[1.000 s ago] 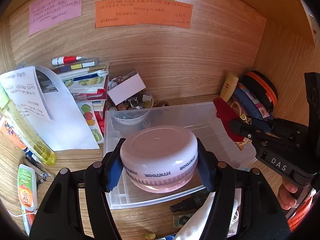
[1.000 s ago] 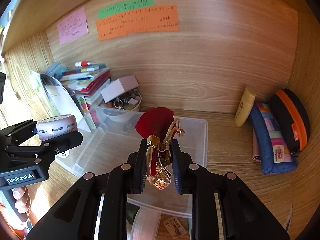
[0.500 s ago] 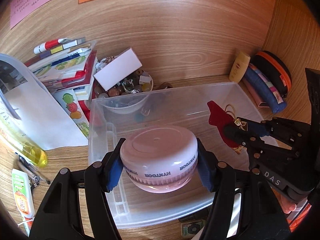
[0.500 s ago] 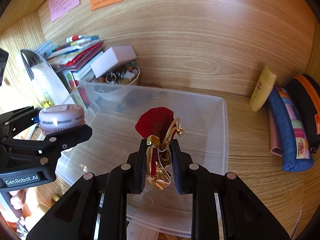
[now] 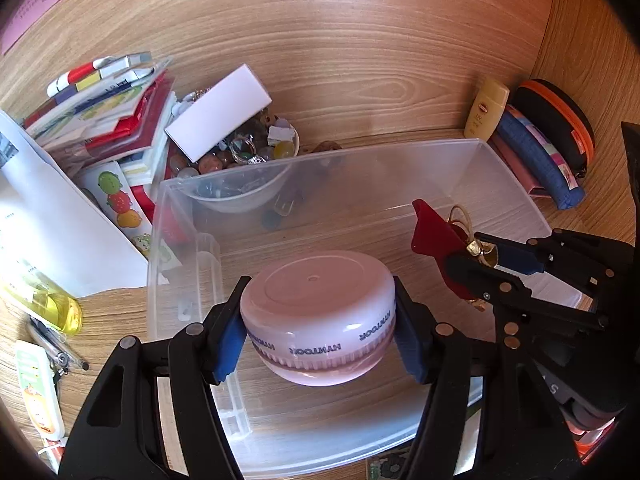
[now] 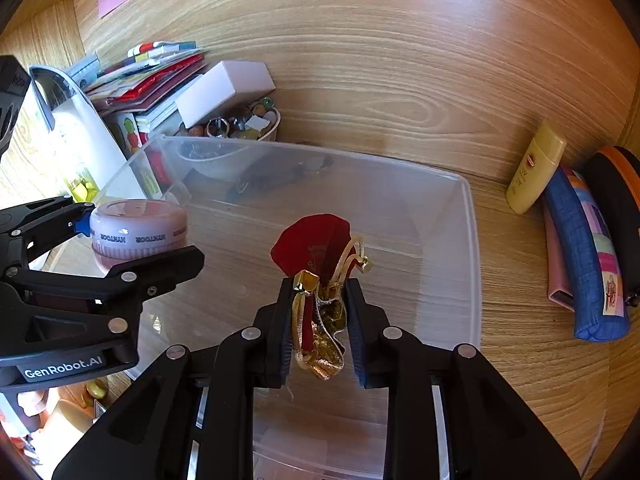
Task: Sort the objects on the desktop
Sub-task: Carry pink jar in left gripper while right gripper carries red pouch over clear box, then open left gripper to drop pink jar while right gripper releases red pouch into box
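Pink plastic is filling the lower middle of the left wrist view: a squat round jar (image 5: 318,316) is sitting clamped by its sides in the left gripper (image 5: 318,322), the blue pads pressing on opposite points of its wall. It is hanging over the near left part of a clear plastic bin (image 5: 516,184) resting on the wooden table (image 5: 580,208). The jar is looking rigid and smooth, so it is probably a bit slippery; gripping across its widest band, as now, is giving the pads the most wall to bear on. Whether it is full or light I cannot tell.

In the centre of the right wrist view, a red and gold drawstring pouch (image 6: 320,280) is sitting between the pads of the right gripper (image 6: 320,328), whose jaws are just beginning to part; the gold lower part is still looking pinched, though the fisheye is making that hard to confirm. The pouch is soft and limp, likely light, and will probably slump on landing; taking it at the bunched neck by the cords seems best. It is hovering over the bin's middle. A bowl of trinkets (image 5: 240,160) is standing behind the bin, at upper left of the frame.
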Demonstrator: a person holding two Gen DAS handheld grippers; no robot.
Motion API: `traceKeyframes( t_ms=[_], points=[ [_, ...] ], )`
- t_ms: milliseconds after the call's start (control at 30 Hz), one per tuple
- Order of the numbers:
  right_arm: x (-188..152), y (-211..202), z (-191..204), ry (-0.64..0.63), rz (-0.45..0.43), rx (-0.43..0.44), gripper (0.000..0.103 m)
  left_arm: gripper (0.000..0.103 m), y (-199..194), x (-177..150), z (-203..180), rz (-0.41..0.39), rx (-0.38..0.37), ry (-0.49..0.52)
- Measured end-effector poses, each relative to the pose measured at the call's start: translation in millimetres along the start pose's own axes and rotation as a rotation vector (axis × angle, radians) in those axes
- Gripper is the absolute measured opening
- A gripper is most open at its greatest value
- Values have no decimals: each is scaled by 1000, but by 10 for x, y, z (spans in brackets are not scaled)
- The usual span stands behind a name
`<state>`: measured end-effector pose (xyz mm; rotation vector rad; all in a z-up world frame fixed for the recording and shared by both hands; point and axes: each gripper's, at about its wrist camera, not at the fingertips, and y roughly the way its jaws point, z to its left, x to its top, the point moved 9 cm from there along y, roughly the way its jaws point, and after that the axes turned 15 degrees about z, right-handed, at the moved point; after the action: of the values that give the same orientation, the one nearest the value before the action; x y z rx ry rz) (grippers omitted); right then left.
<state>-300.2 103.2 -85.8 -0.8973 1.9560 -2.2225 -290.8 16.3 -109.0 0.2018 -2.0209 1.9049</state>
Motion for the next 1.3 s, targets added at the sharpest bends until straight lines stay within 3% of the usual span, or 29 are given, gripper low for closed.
traceKeyframes(
  t_ms=[300, 600, 700, 767, 833, 1167, 1300],
  points=[
    [-13, 7, 12, -9, 0, -20, 27, 64, 15, -26, -29, -4, -12, 0],
    [-23, -36, 31, -15, -11, -20, 36, 64, -186, 13, 18, -64, 34, 6],
    [-18, -68, 44, -19, -18, -14, 42, 64, -257, 10, 53, -76, 37, -2],
    [-16, -99, 50, -19, -33, -34, 63, 65, -305, -2, 81, -83, 35, -9],
    [-8, -149, 47, -19, -59, -60, 70, 67, -362, -19, 114, -94, 35, -17],
    [-31, -449, 39, -22, -107, -97, 74, 75, -717, -195, 226, -167, 73, -33],
    [-93, -665, 17, -15, -147, -106, 79, 84, -889, -314, 239, -207, 85, -31]
  ],
)
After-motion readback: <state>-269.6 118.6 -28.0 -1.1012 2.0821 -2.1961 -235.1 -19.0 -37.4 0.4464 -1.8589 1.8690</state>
